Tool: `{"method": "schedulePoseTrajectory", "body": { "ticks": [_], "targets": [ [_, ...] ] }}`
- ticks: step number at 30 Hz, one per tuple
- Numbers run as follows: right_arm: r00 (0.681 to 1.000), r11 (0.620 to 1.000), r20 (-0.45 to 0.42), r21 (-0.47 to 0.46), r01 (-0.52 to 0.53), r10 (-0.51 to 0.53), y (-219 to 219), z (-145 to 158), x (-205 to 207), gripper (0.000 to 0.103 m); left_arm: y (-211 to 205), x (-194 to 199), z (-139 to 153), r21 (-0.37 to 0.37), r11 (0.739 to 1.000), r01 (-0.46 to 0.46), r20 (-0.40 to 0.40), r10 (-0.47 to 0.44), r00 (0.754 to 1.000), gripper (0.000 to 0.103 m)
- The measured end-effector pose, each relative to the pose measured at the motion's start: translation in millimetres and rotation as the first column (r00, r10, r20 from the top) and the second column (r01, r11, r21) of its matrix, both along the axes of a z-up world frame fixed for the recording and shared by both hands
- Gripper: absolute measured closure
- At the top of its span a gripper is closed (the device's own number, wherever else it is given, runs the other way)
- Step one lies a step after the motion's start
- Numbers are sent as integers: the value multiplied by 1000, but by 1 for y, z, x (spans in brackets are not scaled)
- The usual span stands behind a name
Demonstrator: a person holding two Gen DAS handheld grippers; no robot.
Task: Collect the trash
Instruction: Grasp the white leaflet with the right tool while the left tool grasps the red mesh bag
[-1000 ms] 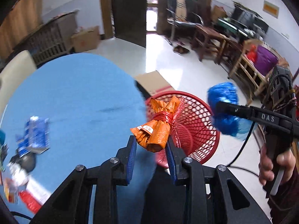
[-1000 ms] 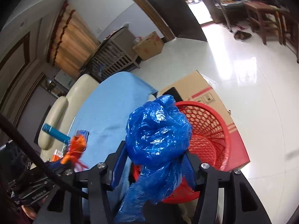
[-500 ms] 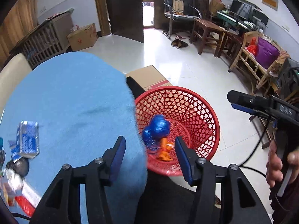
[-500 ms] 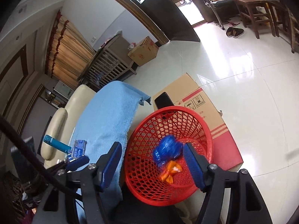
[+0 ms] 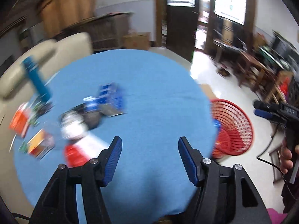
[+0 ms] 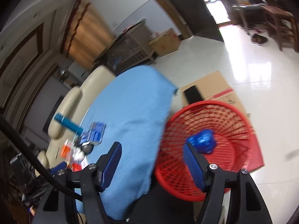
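A crumpled blue plastic bag (image 6: pixel 202 142) is already lying inside the red mesh plastic basket (image 6: pixel 231 128) on the floor, but a scatter of wrappers and packets (image 5: pixel 74 128) is waiting on the round blue-clothed table (image 5: pixel 153 112). The left gripper (image 5: pixel 150 155) is angling down over the table, jaws opening and empty — the right gripper (image 6: pixel 152 159) is gaping, holding nothing.

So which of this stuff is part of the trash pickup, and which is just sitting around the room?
Part of the job: red basket, blue bag inside it, wrappers on the blue table, both empty grippers.

Just lying about: cardboard box, cream chair, wooden furniture.
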State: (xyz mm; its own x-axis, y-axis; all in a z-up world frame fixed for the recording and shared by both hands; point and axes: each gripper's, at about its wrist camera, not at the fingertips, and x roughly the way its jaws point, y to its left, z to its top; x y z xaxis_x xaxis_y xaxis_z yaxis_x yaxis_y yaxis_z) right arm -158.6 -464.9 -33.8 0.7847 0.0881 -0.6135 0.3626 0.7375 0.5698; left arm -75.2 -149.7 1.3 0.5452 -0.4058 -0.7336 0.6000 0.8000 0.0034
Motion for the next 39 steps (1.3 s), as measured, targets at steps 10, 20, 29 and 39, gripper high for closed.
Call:
{"method": "schedulePoseTrajectory", "body": {
  "ticks": [10,20,29,39],
  "targets": [
    [931,933,-132,-81,-352,340,124,-6,100,31,187,46,-35,5,916,-402,-34,402,915,33],
    [731,716,-335,-194,-671,594,271,-48,202,31,237,39,-63,-40,884,-467,-110,460,881,33],
    [661,611,-411,-264,-746,628,326,-73,241,31,240,40,-61,-60,886,-460,-133,450,883,33],
    [686,626,-401,-290,-724,607,315,-71,224,52,204,53,-54,-98,913,-395,-181,374,910,31]
  ]
}}
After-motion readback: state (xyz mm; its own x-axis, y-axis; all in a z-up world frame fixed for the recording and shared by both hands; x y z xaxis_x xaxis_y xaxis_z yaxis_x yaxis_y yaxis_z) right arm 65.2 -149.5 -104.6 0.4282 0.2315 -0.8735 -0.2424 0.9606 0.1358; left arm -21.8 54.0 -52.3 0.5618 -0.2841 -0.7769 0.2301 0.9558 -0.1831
